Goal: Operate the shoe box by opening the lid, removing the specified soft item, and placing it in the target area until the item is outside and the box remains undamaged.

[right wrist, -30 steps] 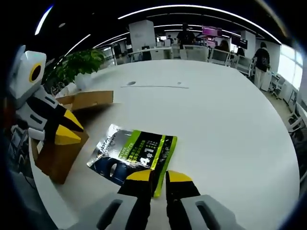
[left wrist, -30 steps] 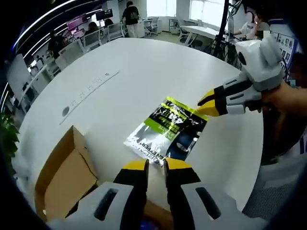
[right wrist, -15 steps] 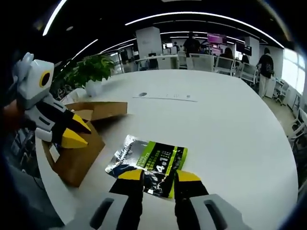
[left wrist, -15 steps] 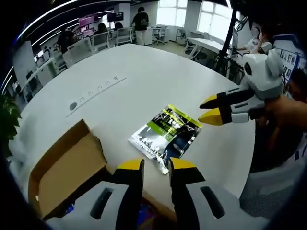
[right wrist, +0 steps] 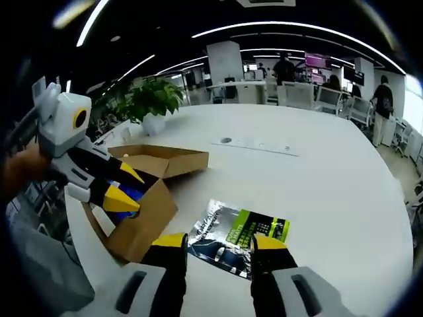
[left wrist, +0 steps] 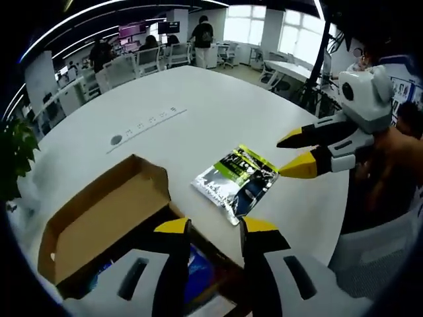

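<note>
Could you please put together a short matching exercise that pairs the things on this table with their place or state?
Things:
1. shoe box
2. foil packet
3. potted plant
4. left gripper

Places or states:
A. lying flat on the white table, outside the box
B. standing at the table's far edge
C. lid swung open, something blue inside
D. jaws open, held over the box

Pairs: 1-C, 2-A, 3-B, 4-D
</note>
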Available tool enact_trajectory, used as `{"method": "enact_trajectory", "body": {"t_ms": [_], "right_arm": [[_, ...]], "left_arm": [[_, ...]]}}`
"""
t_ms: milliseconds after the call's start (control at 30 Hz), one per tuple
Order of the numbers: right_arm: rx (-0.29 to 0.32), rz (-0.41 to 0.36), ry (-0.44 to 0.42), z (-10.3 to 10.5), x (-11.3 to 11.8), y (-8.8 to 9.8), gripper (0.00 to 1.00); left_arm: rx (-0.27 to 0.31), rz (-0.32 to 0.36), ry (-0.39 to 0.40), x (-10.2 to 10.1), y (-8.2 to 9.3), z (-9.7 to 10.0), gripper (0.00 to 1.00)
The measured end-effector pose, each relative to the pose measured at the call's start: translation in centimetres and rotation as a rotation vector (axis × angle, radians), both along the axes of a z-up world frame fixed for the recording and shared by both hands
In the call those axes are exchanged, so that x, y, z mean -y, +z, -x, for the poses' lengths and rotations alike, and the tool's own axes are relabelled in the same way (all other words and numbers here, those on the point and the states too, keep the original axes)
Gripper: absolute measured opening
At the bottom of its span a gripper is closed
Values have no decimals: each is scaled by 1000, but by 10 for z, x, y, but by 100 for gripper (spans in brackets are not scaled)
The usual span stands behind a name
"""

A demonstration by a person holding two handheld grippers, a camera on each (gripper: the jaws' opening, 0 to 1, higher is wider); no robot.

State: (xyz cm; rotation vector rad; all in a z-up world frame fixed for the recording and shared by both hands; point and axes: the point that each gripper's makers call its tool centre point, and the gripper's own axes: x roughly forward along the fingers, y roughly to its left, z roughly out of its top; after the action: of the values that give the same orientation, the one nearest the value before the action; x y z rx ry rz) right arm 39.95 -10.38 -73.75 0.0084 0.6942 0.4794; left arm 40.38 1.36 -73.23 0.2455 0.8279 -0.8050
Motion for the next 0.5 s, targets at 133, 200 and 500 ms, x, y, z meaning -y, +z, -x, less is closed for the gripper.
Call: {"method": "enact_trajectory", "body": {"t_ms": [133, 200, 500], "right_arm": [[9, -15, 40, 0, -19, 8, 38], [3, -37, 57, 1, -29, 11, 39], [12, -44, 125, 1, -60, 13, 41]], "left_arm": [[21, 21, 12, -11, 10, 3, 33], [32, 31, 25, -17, 13, 4, 35], [73, 25, 77, -51, 17, 9, 41]]}}
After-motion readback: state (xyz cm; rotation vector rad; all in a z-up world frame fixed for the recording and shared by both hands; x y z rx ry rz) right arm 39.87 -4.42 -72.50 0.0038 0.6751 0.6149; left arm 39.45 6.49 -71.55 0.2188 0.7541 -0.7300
